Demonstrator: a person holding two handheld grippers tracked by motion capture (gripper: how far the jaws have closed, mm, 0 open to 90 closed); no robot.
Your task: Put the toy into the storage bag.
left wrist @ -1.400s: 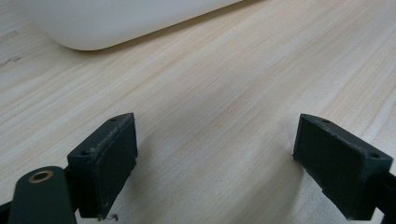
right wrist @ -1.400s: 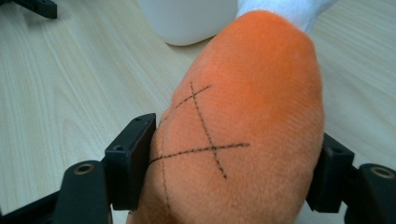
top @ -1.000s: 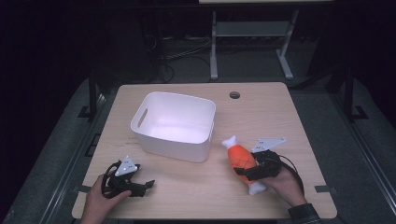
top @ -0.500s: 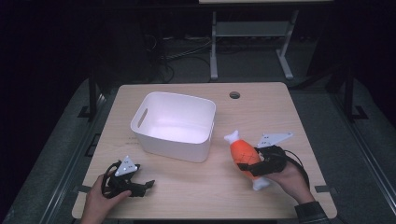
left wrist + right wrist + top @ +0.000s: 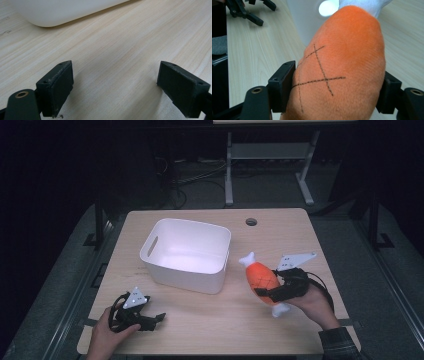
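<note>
Two tongs: right tongs (image 5: 332, 87) clamp the orange plush toy (image 5: 342, 67), left tongs (image 5: 117, 87) gape wide, empty.

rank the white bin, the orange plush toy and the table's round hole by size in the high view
1. white bin
2. orange plush toy, clamped in the right tongs
3. round hole, by far the smallest

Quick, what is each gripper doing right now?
Left gripper: jaws open, holding nothing, low over the table.
Right gripper: jaws closed on the orange plush toy.
</note>
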